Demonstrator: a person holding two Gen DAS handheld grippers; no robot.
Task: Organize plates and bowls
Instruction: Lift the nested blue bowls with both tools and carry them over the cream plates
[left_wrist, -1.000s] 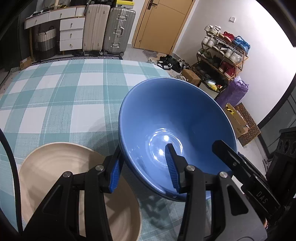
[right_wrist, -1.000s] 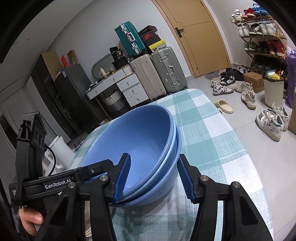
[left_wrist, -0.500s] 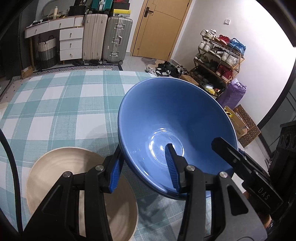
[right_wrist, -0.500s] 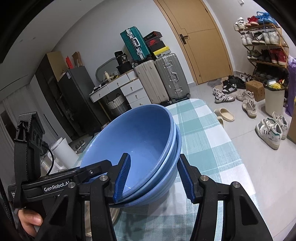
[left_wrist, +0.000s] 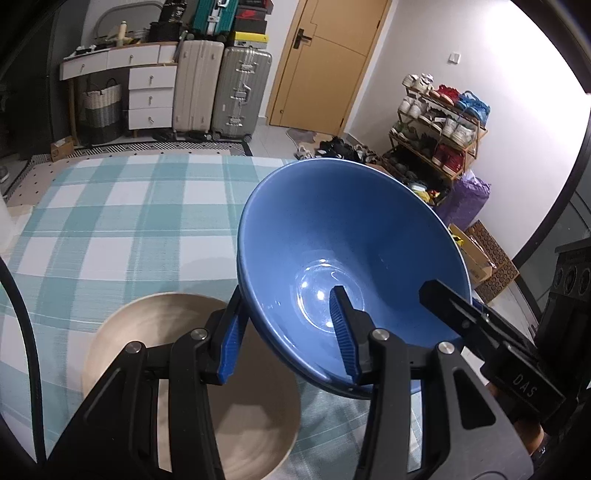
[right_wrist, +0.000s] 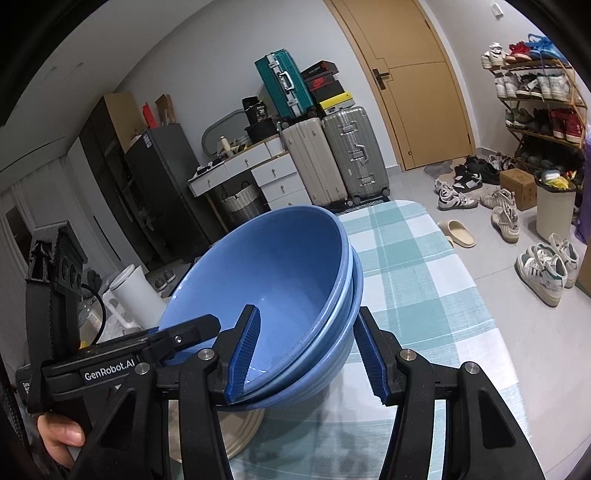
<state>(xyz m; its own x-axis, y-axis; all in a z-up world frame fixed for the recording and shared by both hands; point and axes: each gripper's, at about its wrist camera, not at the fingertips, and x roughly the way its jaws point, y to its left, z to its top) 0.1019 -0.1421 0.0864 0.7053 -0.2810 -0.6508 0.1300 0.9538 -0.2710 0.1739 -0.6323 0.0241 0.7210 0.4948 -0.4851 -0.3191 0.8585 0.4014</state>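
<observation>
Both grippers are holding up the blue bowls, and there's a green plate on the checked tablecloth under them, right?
Almost. The plate is beige, not green, as the left wrist view shows. Both grippers, left and right, do hold the stacked blue bowls above the checked tablecloth.

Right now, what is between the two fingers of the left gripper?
In the left wrist view, the near wall of the stacked blue bowls sits between the left gripper's fingers: one outside, one inside.

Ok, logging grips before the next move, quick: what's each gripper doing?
Left gripper: shut on the blue bowls' rim.
Right gripper: shut on the same bowls' opposite rim.
</observation>
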